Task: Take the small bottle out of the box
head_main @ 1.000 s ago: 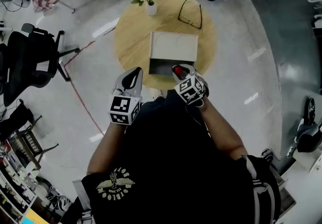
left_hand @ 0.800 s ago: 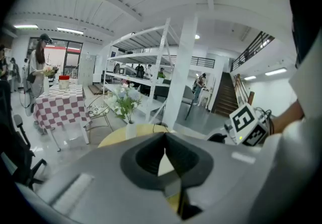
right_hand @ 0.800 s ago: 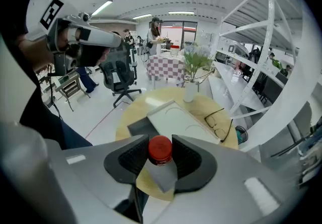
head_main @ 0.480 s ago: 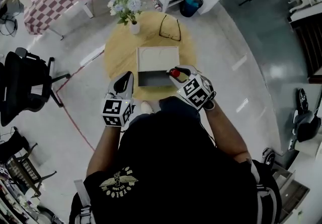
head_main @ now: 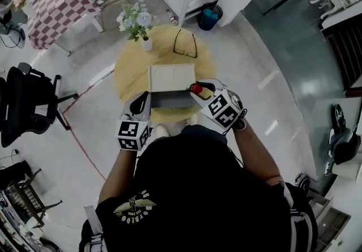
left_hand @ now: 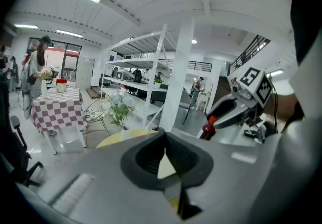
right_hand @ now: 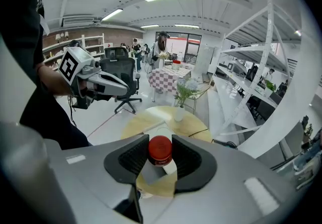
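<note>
The small dark bottle (head_main: pixel 195 88) with a red cap is clamped between the pads of my right gripper (head_main: pixel 201 85), held in the air over the front right corner of the open box (head_main: pixel 171 77). In the right gripper view the red cap (right_hand: pixel 160 150) sits between the two black pads (right_hand: pixel 130 157), with the box and table far below. My left gripper (head_main: pixel 141 98) hovers at the box's front left corner, shut, with nothing between its pads (left_hand: pixel 146 160). From the left gripper view the bottle (left_hand: pixel 207 129) shows in the right gripper (left_hand: pixel 217 121).
The box lies on a round wooden table (head_main: pixel 127 69) with a vase of flowers (head_main: pixel 137 21) and a pair of glasses (head_main: pixel 185 44) at its far side. A black office chair (head_main: pixel 28 103) stands at the left, a checkered table (head_main: pixel 56 7) behind it.
My right gripper has risen with the bottle, up and away from the box's dark inside. The left gripper has risen a little too and stays shut.
</note>
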`<action>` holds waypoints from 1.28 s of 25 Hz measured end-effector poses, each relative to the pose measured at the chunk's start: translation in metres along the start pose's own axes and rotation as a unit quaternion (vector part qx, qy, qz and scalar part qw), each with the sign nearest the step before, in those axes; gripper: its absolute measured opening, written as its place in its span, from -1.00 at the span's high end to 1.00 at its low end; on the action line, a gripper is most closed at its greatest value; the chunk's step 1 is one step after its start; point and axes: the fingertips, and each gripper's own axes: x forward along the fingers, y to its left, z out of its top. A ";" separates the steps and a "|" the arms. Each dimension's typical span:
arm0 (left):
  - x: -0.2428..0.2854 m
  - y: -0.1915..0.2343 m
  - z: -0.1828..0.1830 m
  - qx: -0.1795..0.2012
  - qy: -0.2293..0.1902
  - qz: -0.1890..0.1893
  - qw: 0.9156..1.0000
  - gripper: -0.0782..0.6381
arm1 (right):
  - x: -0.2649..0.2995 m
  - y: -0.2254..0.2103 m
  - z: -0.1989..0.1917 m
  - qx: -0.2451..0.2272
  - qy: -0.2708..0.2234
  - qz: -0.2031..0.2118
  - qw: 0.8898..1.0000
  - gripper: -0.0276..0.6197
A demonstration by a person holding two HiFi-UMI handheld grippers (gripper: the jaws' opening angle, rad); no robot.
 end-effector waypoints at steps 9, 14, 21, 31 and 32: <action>0.048 -0.022 0.022 -0.015 -0.009 0.039 0.999 0.78 | 0.000 -0.058 -0.030 -0.033 0.006 0.018 0.999 0.44; 0.058 -0.022 0.026 -0.011 0.001 0.083 0.996 0.78 | 0.019 -0.090 -0.052 -0.057 0.014 0.025 0.998 0.44; 0.056 -0.019 0.039 -0.028 -0.002 0.164 0.986 0.78 | 0.067 -0.127 -0.101 -0.068 0.041 0.051 0.996 0.44; 0.037 -0.029 0.008 -0.049 0.040 0.252 0.966 0.78 | 0.154 -0.137 -0.173 -0.057 0.068 0.078 0.993 0.44; 0.034 -0.030 0.005 -0.051 0.042 0.256 0.964 0.78 | 0.160 -0.136 -0.177 -0.054 0.068 0.080 0.993 0.44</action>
